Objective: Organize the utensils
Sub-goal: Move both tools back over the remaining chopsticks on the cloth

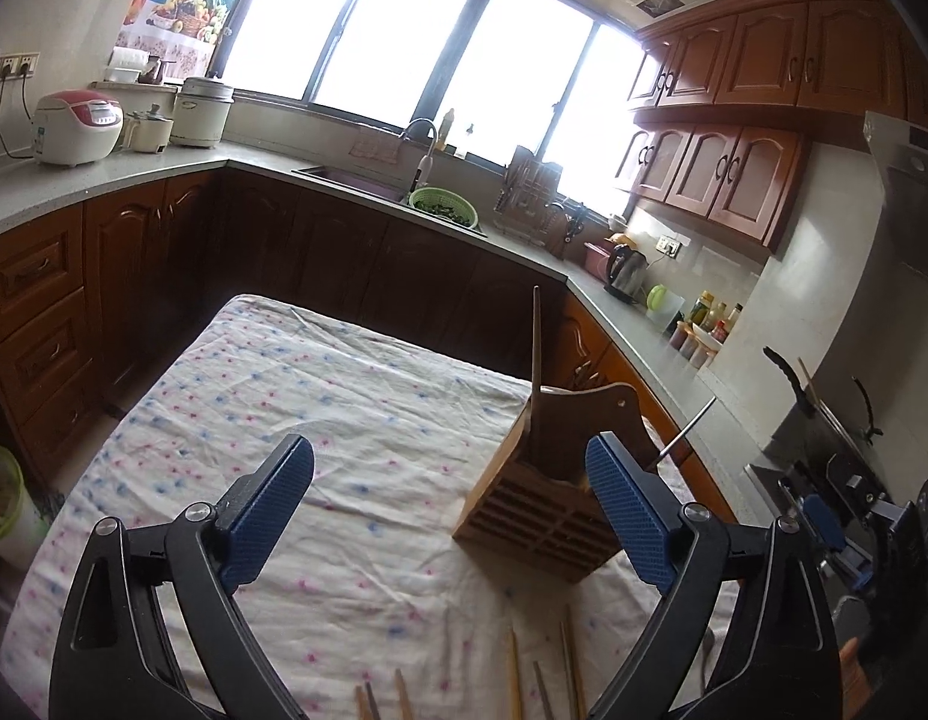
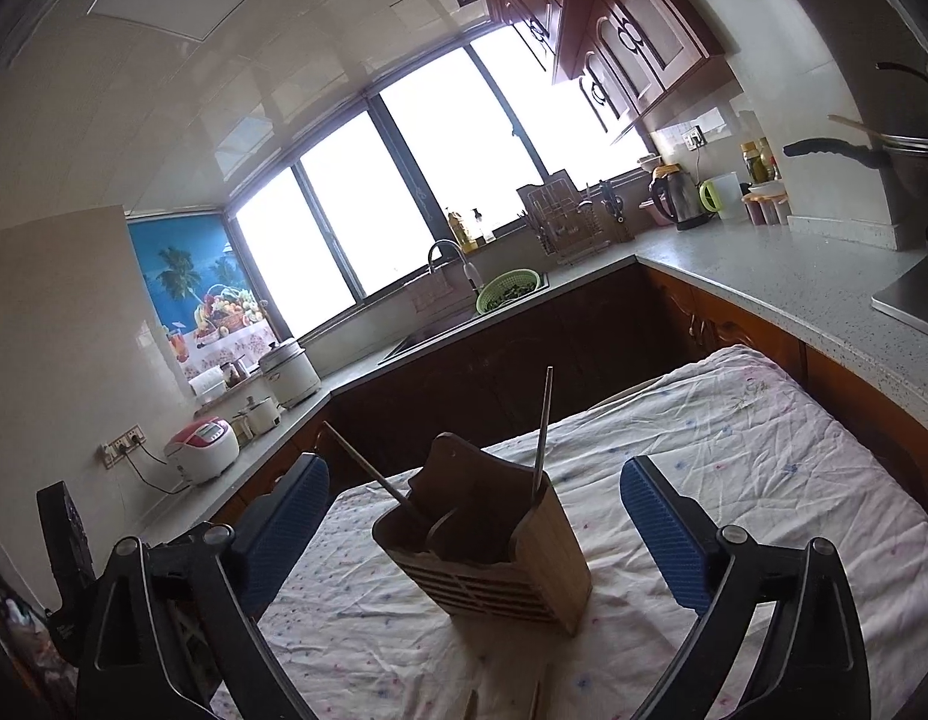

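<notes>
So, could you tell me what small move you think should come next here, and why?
Probably lower the left hand-held gripper toward the loose chopsticks lying on the cloth at the near edge and close on one. Both it and the right hand-held gripper are open and empty, while the wooden holder already has two utensils standing in it.

A slatted wooden utensil holder (image 2: 494,564) stands on wrinkled, dotted matt cloth (image 2: 734,450), and the gripper pads (image 1: 629,516) are textured blue rubber.
</notes>
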Demonstrator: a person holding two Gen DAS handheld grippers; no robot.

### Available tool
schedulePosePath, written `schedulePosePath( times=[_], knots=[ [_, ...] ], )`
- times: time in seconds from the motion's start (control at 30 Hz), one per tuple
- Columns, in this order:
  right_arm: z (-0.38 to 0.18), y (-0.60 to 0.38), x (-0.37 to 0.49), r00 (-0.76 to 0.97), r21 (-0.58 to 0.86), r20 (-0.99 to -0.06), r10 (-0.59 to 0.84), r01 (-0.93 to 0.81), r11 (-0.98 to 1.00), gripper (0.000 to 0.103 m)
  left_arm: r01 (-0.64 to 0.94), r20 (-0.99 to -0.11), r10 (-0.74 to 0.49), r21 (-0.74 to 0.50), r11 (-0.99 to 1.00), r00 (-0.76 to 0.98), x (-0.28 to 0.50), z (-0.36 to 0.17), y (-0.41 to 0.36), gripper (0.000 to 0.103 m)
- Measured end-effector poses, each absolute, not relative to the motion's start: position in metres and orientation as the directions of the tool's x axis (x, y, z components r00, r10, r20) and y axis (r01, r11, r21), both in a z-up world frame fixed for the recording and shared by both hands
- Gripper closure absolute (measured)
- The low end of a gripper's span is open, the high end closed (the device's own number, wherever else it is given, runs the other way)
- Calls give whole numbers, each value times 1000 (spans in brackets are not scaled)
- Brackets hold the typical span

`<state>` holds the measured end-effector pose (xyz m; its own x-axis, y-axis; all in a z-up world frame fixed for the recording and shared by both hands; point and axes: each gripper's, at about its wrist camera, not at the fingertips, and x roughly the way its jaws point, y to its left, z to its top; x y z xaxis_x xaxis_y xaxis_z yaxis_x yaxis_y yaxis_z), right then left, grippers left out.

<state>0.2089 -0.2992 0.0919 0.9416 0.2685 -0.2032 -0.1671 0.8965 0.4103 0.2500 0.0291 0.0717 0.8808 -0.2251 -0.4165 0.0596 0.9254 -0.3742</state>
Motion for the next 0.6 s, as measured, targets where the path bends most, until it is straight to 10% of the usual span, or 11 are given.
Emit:
schedulePosePath(
  times=[0.6],
  knots=[
    [70, -283, 122, 925, 341, -248, 287, -194, 920, 3, 46, -474, -228, -364, 930, 850, 150, 43, 49, 8]
  ],
)
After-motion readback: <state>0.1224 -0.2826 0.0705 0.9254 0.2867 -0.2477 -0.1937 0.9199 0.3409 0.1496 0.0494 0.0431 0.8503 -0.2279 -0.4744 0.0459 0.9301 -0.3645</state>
